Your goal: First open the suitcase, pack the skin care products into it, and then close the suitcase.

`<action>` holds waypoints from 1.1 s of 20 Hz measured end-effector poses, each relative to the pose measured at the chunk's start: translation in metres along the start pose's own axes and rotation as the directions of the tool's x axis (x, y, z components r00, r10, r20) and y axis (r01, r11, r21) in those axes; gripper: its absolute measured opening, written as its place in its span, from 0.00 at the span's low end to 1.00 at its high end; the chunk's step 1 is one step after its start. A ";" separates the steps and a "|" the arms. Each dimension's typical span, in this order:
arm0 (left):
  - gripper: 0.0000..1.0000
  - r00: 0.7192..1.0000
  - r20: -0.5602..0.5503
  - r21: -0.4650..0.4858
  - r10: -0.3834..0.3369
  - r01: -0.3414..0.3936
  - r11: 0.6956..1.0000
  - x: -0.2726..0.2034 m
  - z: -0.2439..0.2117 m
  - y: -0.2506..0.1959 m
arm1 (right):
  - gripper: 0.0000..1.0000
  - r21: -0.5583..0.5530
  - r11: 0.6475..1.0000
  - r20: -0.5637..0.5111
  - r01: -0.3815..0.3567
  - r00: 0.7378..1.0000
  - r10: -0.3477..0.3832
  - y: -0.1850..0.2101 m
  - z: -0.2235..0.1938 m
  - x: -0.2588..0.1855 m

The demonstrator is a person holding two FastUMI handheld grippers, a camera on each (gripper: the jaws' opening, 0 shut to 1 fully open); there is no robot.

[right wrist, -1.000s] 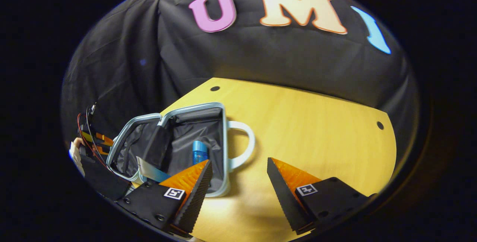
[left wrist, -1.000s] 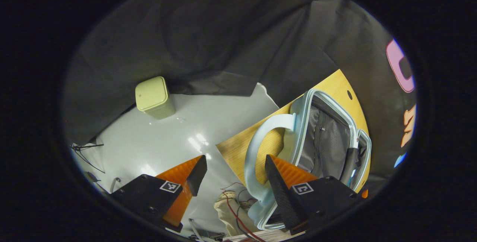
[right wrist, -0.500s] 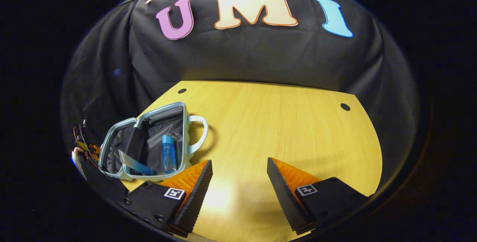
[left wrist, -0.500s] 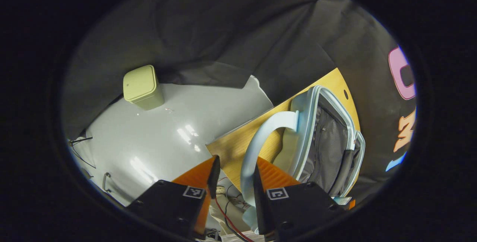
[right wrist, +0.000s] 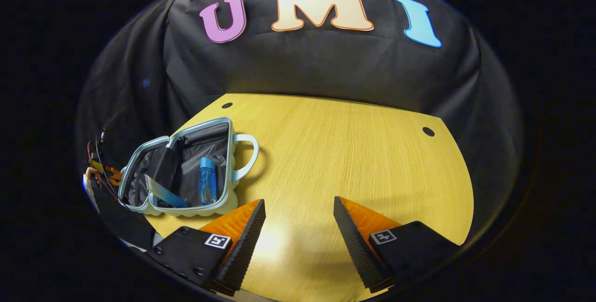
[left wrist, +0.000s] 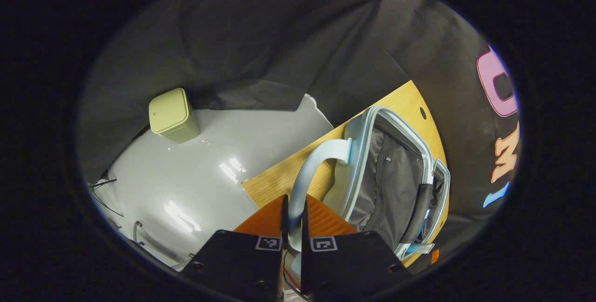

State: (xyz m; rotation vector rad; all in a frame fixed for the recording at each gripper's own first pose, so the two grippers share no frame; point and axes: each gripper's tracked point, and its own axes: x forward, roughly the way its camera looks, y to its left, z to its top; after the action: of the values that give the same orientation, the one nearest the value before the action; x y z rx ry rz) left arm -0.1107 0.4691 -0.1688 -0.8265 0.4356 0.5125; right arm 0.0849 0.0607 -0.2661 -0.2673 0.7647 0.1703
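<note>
The light blue suitcase (left wrist: 396,176) lies open on the wooden table, its grey mesh lining facing up. My left gripper (left wrist: 293,204) is shut on the curved handle (left wrist: 307,171) of the near half, with both orange fingers pressed against it. In the right gripper view the open suitcase (right wrist: 186,211) sits at the table's left edge. Inside it lie a blue bottle (right wrist: 206,181) and a flat light blue tube (right wrist: 163,193). My right gripper (right wrist: 298,223) hangs open over bare table to the right of the case, holding nothing.
A pale green lidded bin (left wrist: 171,115) stands on the grey floor (left wrist: 209,167) beyond the table's edge. The wooden table (right wrist: 349,153) stretches wide to the right of the suitcase. Black cloth walls the booth on all sides.
My left gripper has gone from open to shut on the suitcase handle. My right gripper has drawn back from the case, which now sits farther left and smaller in its view.
</note>
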 end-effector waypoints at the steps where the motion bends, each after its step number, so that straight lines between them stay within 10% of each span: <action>1: 0.08 1.000 0.008 -0.005 -0.011 0.011 1.000 -0.007 0.002 -0.005 | 0.93 0.000 1.000 0.002 -0.001 1.000 0.001 0.000 0.001 -0.001; 13: 0.03 0.985 0.088 0.036 -0.150 0.148 0.988 -0.069 0.021 -0.058 | 0.93 0.019 0.999 0.009 -0.041 0.999 0.041 -0.001 -0.003 -0.002; 22: 0.04 0.913 0.168 0.080 -0.372 0.364 0.928 -0.142 0.034 -0.136 | 0.89 0.058 0.998 0.018 -0.040 0.999 0.039 -0.010 -0.005 -0.004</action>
State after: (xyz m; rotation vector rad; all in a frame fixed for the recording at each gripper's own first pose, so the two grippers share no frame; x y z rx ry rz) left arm -0.1382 0.3811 0.0081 -0.7861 0.1171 0.2212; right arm 0.0813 0.0494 -0.2648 -0.1952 0.7574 0.1869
